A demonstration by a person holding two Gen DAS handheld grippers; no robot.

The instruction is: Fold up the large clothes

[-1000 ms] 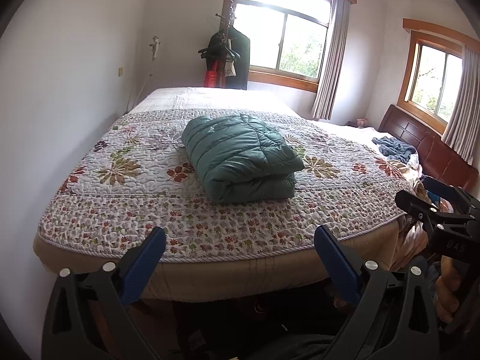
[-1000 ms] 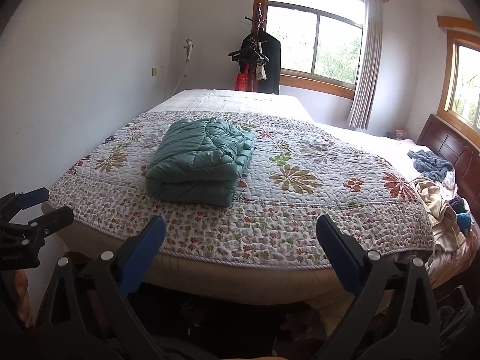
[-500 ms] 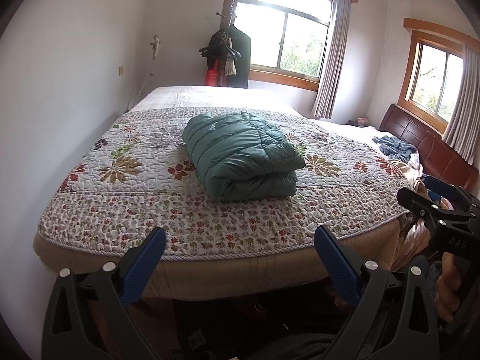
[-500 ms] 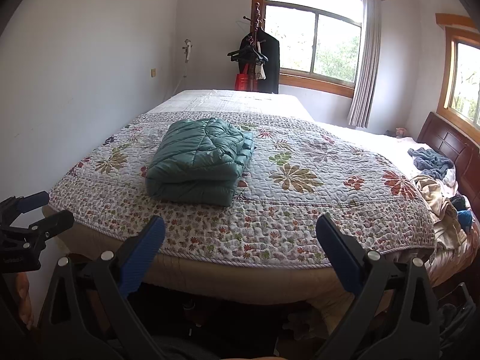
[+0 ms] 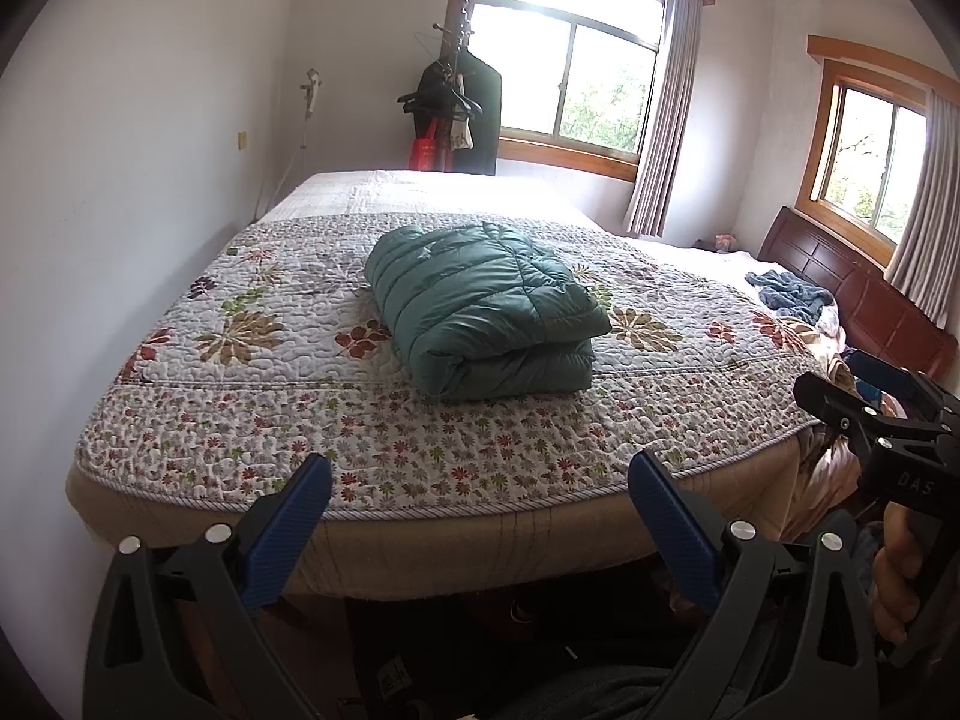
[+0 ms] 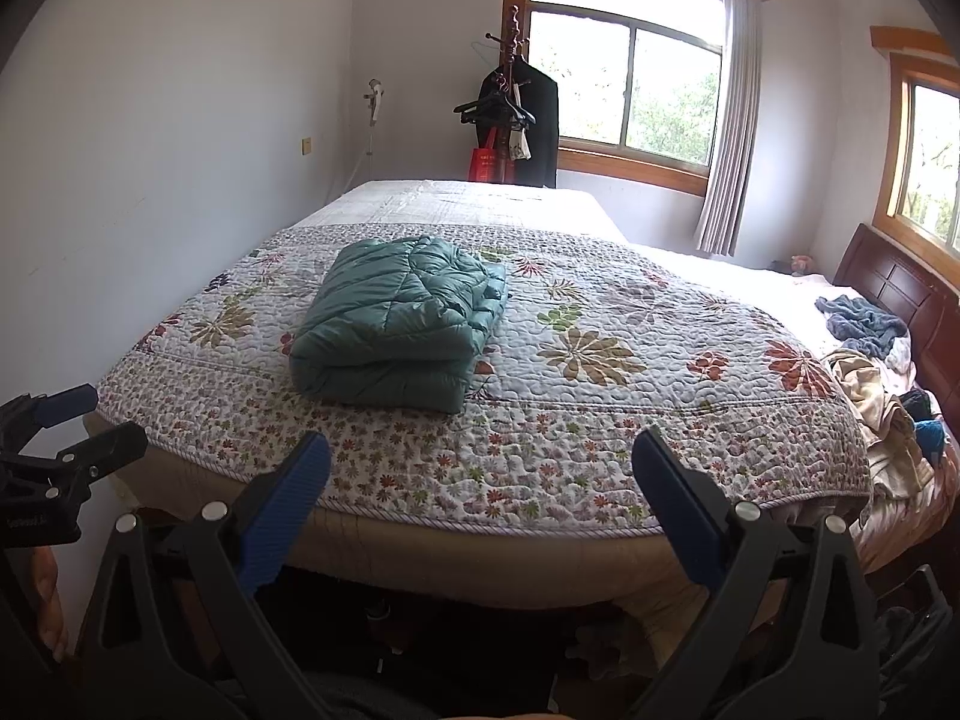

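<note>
While you hold both tools back from the foot of the bed, your left gripper (image 5: 480, 480) has its 2 blue-padded fingers spread wide with nothing between them, and your right gripper (image 6: 480, 462) is spread just as wide and just as empty. In the left wrist view the right gripper shows at the right edge, with your hand (image 5: 897, 576) wrapped around its handle; in the right wrist view the left gripper appears at the left edge, well apart from its partner.

Just past the fingers runs the near edge of the bed (image 5: 480, 546), with dark clutter on the floor beneath that is too dim to tell apart. A floral quilt (image 5: 252, 396) covers the near half of the mattress, and the stretch between you and the garment is bare. Along the right side lies a heap of loose clothes (image 6: 882, 408), and a crumpled blue cloth (image 6: 864, 324) sits farther up, near the dark wooden headboard (image 6: 900, 288).

The teal puffer jacket (image 5: 480, 312) rests on the quilt left of centre, folded into a thick, rounded rectangular bundle in 2 stacked layers, its folded edge toward you, quilted seams running across the top.

Beyond the bed stand a coat rack (image 6: 516, 114) hung with dark garments and a red bag, and 2 curtained windows.
</note>
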